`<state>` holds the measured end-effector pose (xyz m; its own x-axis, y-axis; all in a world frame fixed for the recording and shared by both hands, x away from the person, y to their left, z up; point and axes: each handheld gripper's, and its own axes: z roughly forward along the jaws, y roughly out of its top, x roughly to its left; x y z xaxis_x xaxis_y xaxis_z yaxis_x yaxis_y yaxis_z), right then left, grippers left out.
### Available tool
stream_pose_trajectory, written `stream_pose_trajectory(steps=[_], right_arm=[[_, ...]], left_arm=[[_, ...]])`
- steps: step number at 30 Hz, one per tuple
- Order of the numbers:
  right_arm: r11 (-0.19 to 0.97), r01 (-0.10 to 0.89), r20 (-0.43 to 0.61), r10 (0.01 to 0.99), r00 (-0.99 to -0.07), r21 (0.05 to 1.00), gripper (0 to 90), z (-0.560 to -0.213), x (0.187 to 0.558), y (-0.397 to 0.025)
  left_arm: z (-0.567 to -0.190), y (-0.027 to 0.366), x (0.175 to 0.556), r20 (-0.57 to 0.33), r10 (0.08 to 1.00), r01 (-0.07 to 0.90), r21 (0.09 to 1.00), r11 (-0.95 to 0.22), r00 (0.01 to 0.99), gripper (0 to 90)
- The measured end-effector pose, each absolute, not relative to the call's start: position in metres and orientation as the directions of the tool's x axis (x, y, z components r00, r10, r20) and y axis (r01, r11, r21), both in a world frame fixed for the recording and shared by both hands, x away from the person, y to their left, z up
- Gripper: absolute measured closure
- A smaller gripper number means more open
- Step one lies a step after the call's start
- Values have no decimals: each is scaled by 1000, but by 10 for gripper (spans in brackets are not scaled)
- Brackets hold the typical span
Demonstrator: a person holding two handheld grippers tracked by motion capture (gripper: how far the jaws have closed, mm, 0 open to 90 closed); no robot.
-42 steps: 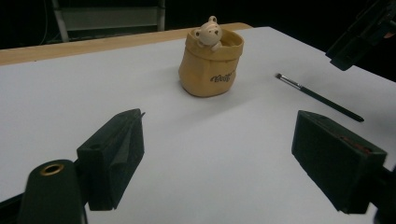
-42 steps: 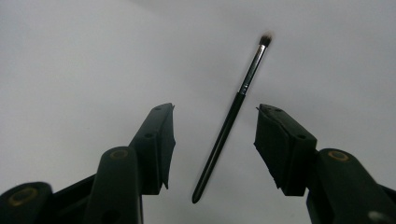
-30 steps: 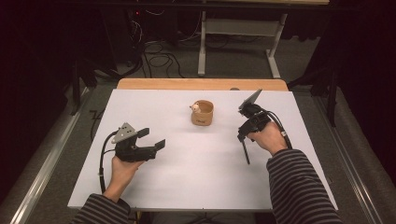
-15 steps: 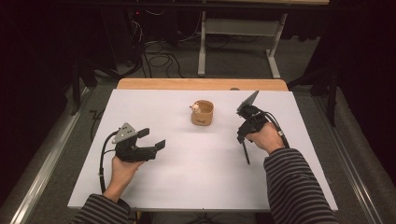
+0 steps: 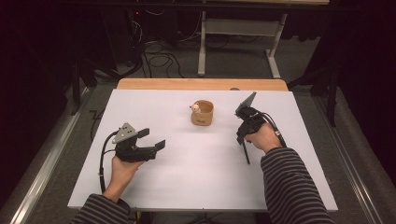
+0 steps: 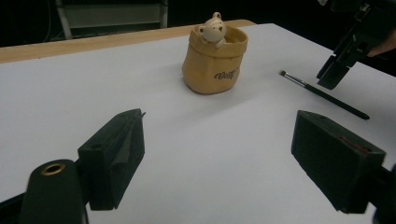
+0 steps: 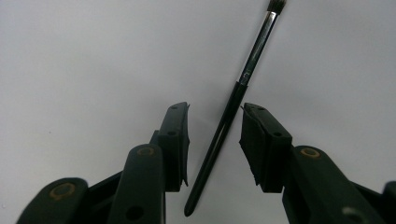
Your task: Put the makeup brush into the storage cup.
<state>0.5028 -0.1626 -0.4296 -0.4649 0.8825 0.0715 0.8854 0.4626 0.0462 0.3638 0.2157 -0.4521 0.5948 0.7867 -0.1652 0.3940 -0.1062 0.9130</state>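
At the left of the white table [image 5: 154, 196], the left gripper [image 5: 156, 141] hung with its jaws spread wide and nothing between them. Past it, near the middle, stood a tan pot [image 5: 202, 112] with a small bear [image 6: 212, 29] peeking out. To the right, the right gripper [image 7: 215, 142] pointed down over a black brush [image 7: 233, 109] lying flat — jaws apart, one on each side of the handle, not yet pinching it.

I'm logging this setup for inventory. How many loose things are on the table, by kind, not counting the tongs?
Brush: 1
Bear pot: 1
Total: 2
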Motion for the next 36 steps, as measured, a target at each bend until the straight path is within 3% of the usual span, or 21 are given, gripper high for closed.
stream_pose_trajectory(steps=[36], right_arm=[[472,881,-14,881,-473,-18,754,-449,511,-154]], left_arm=[[-452,215,362,-157,783,388,915,-115,602,185]])
